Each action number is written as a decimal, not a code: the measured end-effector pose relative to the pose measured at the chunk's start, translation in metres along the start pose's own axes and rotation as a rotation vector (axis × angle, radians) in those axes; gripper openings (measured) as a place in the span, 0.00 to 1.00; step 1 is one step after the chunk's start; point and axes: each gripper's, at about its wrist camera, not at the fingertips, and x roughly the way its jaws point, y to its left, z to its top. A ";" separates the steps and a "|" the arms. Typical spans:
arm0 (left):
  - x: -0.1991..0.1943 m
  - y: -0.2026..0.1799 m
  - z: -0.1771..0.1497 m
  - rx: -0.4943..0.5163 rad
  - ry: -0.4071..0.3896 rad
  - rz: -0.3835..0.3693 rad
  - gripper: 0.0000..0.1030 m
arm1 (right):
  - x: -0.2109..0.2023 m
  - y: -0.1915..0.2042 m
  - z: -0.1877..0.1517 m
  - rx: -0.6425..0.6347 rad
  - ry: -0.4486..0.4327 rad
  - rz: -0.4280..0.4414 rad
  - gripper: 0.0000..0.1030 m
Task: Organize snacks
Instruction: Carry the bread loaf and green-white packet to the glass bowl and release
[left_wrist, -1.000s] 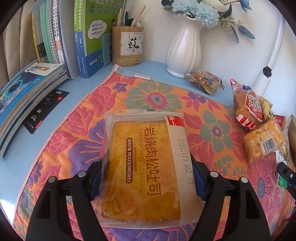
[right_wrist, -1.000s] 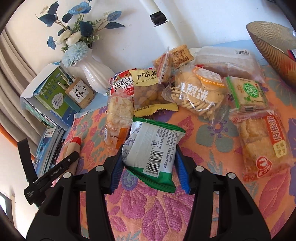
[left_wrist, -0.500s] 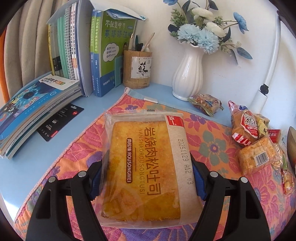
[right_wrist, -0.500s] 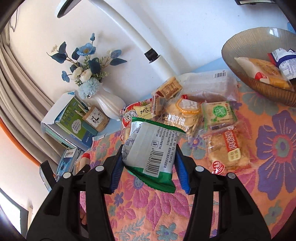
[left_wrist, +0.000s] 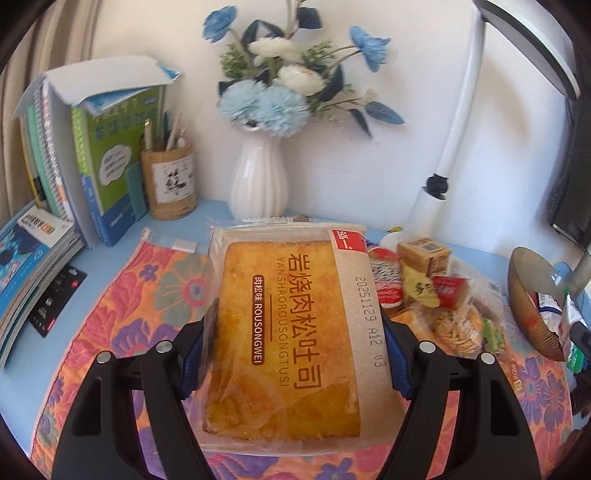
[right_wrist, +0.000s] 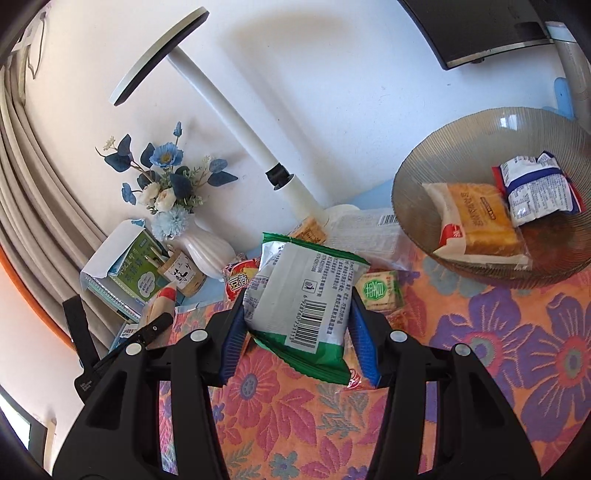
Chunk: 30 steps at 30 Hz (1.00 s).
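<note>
My left gripper (left_wrist: 295, 358) is shut on a wide clear-wrapped toast cake packet (left_wrist: 295, 328), held lifted above the flowered mat (left_wrist: 147, 310). My right gripper (right_wrist: 299, 332) is shut on a green and grey snack packet (right_wrist: 303, 295), barcode side up, also off the mat. A ribbed brown glass bowl (right_wrist: 443, 162) stands at the right with a toast packet (right_wrist: 476, 221) and a blue and white packet (right_wrist: 535, 188) inside; its rim (left_wrist: 517, 280) also shows in the left wrist view. A heap of loose snack packets (left_wrist: 436, 295) lies between the toast cake and the bowl.
A white vase of blue flowers (left_wrist: 258, 181), a pen pot (left_wrist: 170, 184) and upright books (left_wrist: 92, 158) line the back wall. A white desk lamp pole (left_wrist: 443, 166) rises behind the snacks. Flat books (left_wrist: 26, 258) lie at the left edge. A dark monitor (right_wrist: 480, 33) hangs top right.
Both grippers rose with their packets and swung right. The bowl has come fully into the right wrist view, and its rim now shows in the left wrist view.
</note>
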 end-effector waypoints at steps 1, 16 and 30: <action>0.001 -0.012 0.006 0.025 -0.010 -0.013 0.72 | -0.003 -0.002 0.004 -0.003 -0.009 -0.002 0.51; 0.028 -0.224 0.071 0.293 -0.076 -0.296 0.72 | -0.049 -0.057 0.069 -0.020 -0.156 -0.219 0.51; 0.057 -0.361 0.072 0.405 -0.049 -0.467 0.72 | -0.066 -0.109 0.090 0.007 -0.211 -0.356 0.51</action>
